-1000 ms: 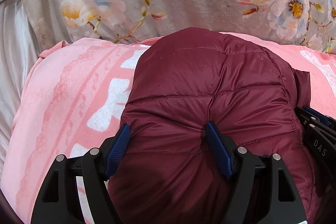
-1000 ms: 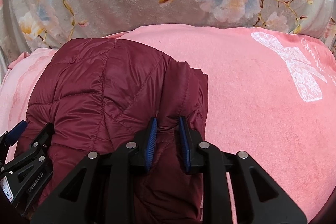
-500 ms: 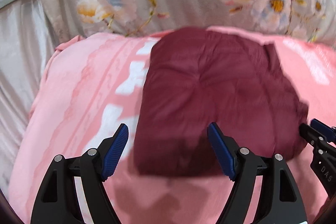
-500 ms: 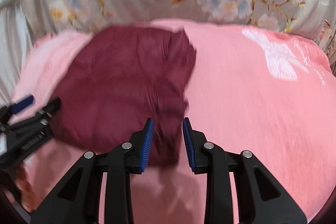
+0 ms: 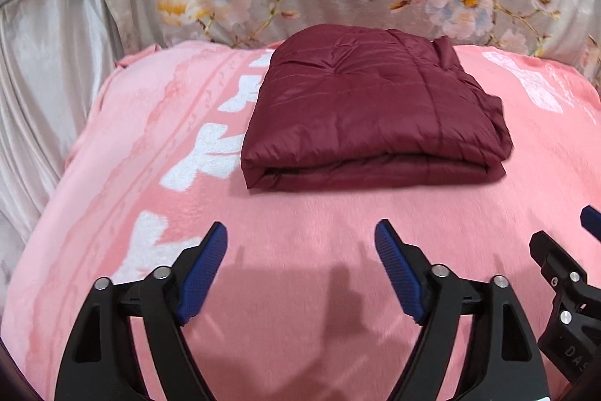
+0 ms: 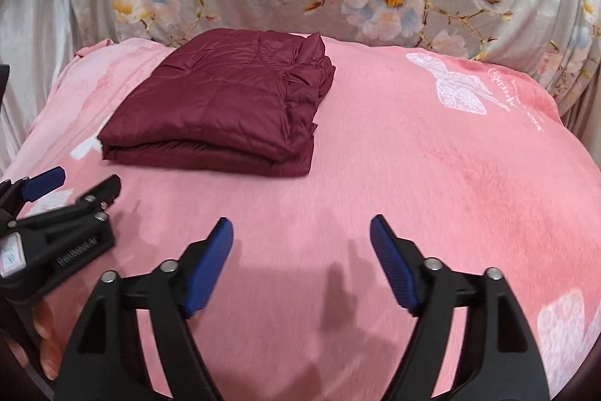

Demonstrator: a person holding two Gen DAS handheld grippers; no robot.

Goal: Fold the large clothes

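Right view only: butterfly print (image 6: 456,87) on pink blanket (image 6: 413,175).
Jacket: folded maroon puffer jacket (image 5: 368,108), fold edge nearest, long axis crosswise.
Left gripper (image 5: 300,250): jaws opening, wide, empty.
Right gripper (image 6: 300,247): jaws opening, wide, empty.

Quilted jacket (image 5: 375,108), maroon, folded

Lay flat as a layered rectangular bundle on the pink blanket (image 5: 300,232), fold edge facing the cameras.

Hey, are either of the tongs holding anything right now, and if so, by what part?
Nothing is held. The left tongs and right tongs are opening over the pink blanket, clear of the folded maroon jacket.
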